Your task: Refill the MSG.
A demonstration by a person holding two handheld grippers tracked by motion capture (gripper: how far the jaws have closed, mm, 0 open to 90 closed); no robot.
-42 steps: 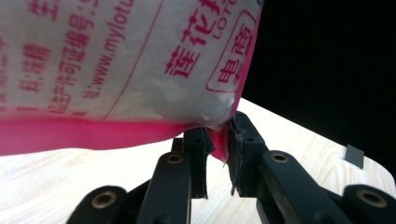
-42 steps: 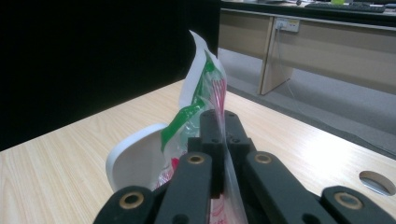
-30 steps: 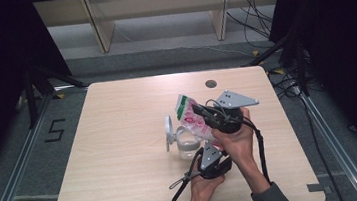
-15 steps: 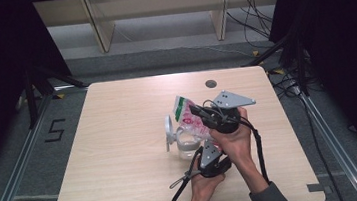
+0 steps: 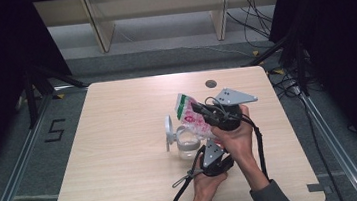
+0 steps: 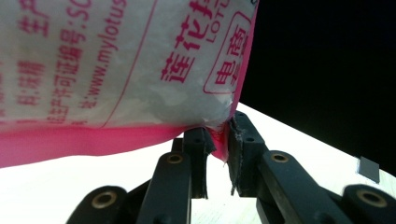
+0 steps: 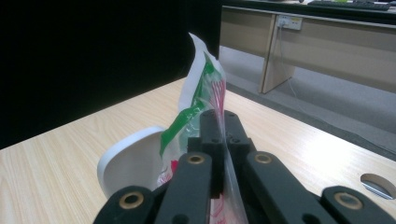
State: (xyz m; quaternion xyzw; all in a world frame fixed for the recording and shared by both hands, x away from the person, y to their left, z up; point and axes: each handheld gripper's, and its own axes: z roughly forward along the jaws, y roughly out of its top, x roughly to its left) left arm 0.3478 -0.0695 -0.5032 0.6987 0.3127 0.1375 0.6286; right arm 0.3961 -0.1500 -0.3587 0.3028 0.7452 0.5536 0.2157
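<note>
Jaws of both grippers are clamped on the same pink-and-white bag (image 5: pixel 191 119): the right gripper (image 7: pixel 223 140) pinches the film flat between its pads near the upper part of the bag, and the left gripper (image 6: pixel 219 140) nips a lower corner of the pink seam. In the high view the bag hangs tilted above the table (image 5: pixel 121 151), its lower end over a small clear jar (image 5: pixel 188 146), with a white lid (image 5: pixel 169 132) standing on edge just beside the jar.

Compared with the two earlier high views, almost nothing has changed: the hands, the bag and the jar sit where they were, and neither grip has loosened. I judge this a steady hold during a pour or a shake-out into the jar, not a transfer between steps, so the job seems mid-way, not finished.

Much is hard to read. The bag's mouth is hidden behind the right hand (image 5: pixel 238 134) and gripper body, so whether it is open, and whether anything is falling out, cannot be told. The jar's contents are too small to make out. In the left gripper view the bag is cut off by the picture's top and left edges.
</note>
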